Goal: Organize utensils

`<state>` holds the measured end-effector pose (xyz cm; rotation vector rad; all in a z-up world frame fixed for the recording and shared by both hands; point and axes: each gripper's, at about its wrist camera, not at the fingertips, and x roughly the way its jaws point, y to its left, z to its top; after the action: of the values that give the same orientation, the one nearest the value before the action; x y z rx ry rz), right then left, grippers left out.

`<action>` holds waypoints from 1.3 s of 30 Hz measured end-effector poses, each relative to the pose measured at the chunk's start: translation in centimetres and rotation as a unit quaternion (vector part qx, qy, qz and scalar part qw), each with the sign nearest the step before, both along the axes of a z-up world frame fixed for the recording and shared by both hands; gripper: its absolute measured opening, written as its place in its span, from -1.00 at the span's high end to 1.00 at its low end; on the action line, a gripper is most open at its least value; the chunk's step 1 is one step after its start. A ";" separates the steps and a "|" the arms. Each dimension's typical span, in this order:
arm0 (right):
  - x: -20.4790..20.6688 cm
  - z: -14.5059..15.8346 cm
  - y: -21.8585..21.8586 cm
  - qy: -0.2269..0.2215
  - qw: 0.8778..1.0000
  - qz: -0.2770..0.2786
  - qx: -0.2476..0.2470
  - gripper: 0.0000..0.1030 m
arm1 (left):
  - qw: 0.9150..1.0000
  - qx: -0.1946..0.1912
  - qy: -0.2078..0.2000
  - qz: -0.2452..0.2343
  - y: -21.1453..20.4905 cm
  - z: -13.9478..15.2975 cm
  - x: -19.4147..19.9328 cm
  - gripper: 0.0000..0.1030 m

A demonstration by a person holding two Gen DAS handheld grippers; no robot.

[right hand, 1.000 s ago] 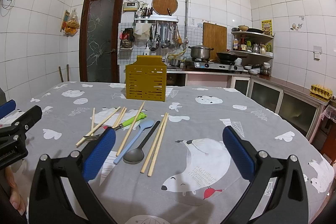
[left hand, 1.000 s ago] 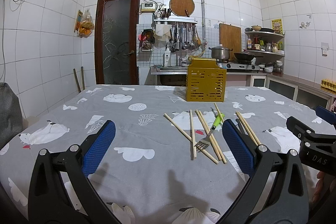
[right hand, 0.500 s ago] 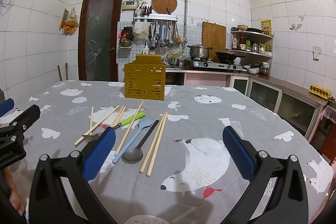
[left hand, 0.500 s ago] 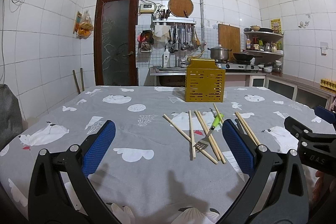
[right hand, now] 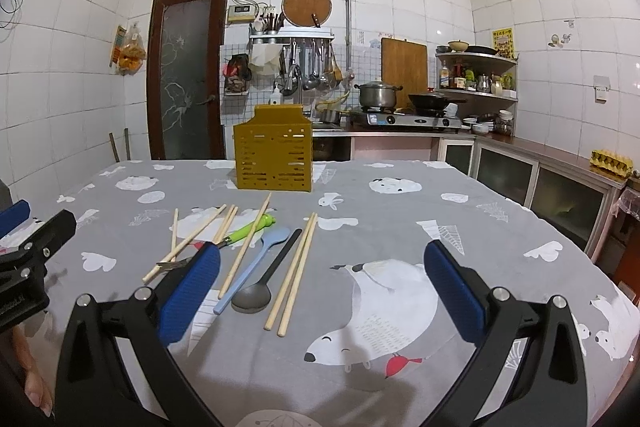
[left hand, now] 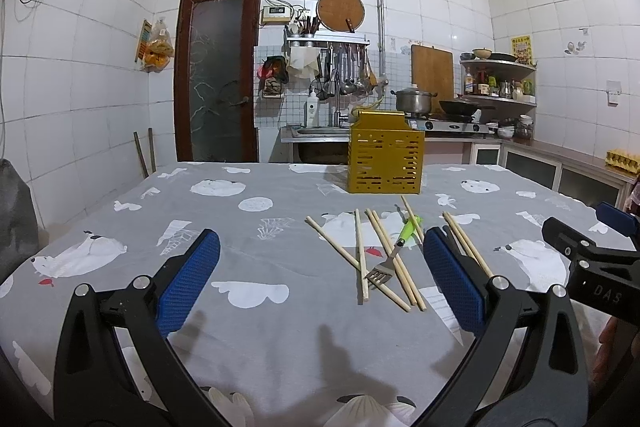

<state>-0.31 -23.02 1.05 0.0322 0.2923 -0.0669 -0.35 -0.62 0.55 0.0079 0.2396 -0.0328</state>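
Both tongs (left hand: 320, 275) (right hand: 320, 275) spread apart, empty, above tablecloth (left hand: 160, 267); chopsticks (right hand: 296, 267), fork (left hand: 394, 253) loose.

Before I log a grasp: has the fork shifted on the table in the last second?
No. In the left wrist view the fork lies across the same chopsticks, pointing toward the yellow holder as before.

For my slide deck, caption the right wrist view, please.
Open right gripper above chopsticks, spoons and fork before a yellow utensil holder.
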 end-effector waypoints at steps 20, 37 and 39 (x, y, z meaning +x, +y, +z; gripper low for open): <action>3.7 1.9 -0.2 0.010 1.000 0.004 -0.004 -0.93 | 0.997 -0.008 0.081 -0.012 -0.4 2.9 7.0 -0.91; 14.3 4.9 -1.7 0.084 0.996 0.010 0.023 -0.93 | 0.990 -0.043 0.128 -0.041 0.0 6.8 18.2 -0.91; 15.4 4.9 -1.9 0.089 0.996 0.005 0.022 -0.93 | 0.988 -0.056 0.136 -0.046 0.3 7.0 19.5 -0.91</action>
<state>15.06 -24.89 5.96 0.0692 0.4712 -0.0535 19.18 -0.33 7.57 -0.0977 0.5107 -0.1392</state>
